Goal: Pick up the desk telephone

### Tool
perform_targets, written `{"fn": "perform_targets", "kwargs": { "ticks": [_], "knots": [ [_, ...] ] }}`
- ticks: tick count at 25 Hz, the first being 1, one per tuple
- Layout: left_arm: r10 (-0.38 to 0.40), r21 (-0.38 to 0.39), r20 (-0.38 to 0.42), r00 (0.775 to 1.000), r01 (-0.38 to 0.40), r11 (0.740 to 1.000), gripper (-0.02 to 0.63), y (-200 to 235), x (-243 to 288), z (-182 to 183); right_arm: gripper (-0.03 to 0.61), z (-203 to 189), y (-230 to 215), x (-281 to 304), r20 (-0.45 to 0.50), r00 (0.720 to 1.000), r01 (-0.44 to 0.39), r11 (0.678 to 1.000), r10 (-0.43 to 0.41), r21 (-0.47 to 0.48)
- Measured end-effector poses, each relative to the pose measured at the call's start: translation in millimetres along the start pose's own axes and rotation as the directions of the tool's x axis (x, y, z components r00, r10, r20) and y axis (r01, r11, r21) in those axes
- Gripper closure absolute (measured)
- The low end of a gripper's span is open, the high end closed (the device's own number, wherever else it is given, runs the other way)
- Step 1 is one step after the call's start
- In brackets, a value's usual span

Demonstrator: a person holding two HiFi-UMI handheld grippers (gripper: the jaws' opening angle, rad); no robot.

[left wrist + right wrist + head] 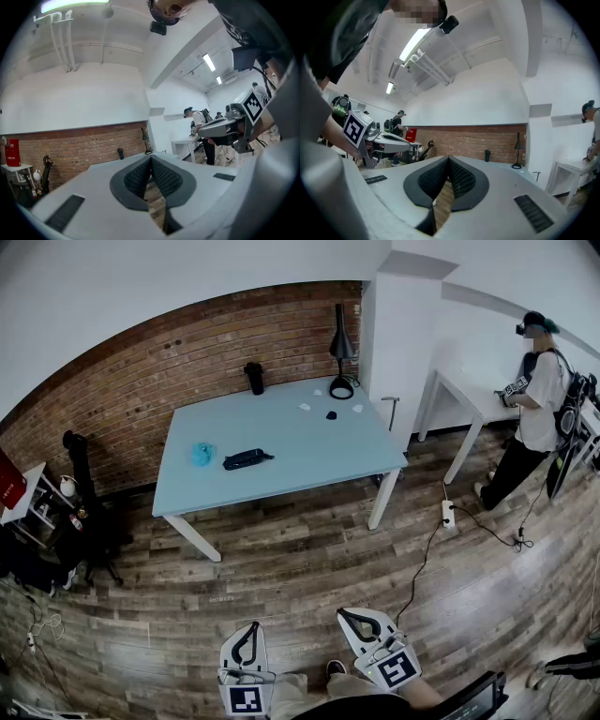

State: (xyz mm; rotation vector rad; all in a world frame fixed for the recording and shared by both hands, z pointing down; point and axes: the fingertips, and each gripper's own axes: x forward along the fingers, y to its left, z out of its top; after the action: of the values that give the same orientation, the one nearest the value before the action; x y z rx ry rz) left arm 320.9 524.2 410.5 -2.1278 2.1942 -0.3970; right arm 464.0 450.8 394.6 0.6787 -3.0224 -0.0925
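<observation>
Left gripper [252,628] and right gripper [344,615] have jaws pressed together, empty, well apart from black desk telephone [247,458] on table [309,442].

Pale blue table [281,474], black phone [247,458], teal object [202,454], black lamp [341,348]. Red-brown brick wall [141,381]. Grey-brown plank floor [309,577]. White left gripper [249,629] and right gripper [347,615], black pads [140,180], black-and-white square markers [247,700].

left gripper [251,626] and right gripper [345,614], jaws together, empty
</observation>
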Motion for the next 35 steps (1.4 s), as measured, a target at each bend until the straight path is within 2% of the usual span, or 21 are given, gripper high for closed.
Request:
{"fn": "perform_targets", "kwargs": {
  "ticks": [5,10,14,18,22,29,32,35],
  "knots": [
    [-0.003,-0.038,-0.018,1.000,0.003,0.999,0.589,11,-1,-10,0.568,-5,6,14,-0.021,1.000,-0.003,0.999,0.004,0.048],
    [-0.012,-0.046,0.004,1.000,0.012,0.999,0.589,44,2,-19,0.568,-10,18,50,-0.059,0.998,0.004,1.000,-0.003,0.028],
    [-0.046,-0.042,-0.008,0.999,0.046,0.998,0.589,74,9,-30,0.568,-2,37,79,-0.072,0.997,0.000,1.000,0.002,0.029],
    [-0.093,0.001,0.029,0.995,0.093,0.996,0.589,95,22,-27,0.568,10,39,110,-0.048,0.999,0.017,0.999,-0.015,0.042],
    [-0.155,-0.026,0.014,0.988,0.156,0.987,0.589,107,29,-33,0.567,15,47,136,-0.067,0.997,0.044,0.998,-0.041,0.055],
    [-0.234,-0.041,0.012,0.972,0.234,0.971,0.589,129,33,-48,0.568,9,61,178,-0.086,0.994,0.068,0.998,-0.067,0.009],
    [-0.250,-0.037,0.000,0.968,0.250,0.968,0.589,139,38,-55,0.567,4,66,193,-0.098,0.993,0.063,0.998,-0.060,0.019],
    [-0.251,-0.017,-0.014,0.968,0.251,0.968,0.589,143,54,-56,0.567,-1,52,206,-0.086,0.995,0.056,0.998,-0.055,0.012]
  ]
}}
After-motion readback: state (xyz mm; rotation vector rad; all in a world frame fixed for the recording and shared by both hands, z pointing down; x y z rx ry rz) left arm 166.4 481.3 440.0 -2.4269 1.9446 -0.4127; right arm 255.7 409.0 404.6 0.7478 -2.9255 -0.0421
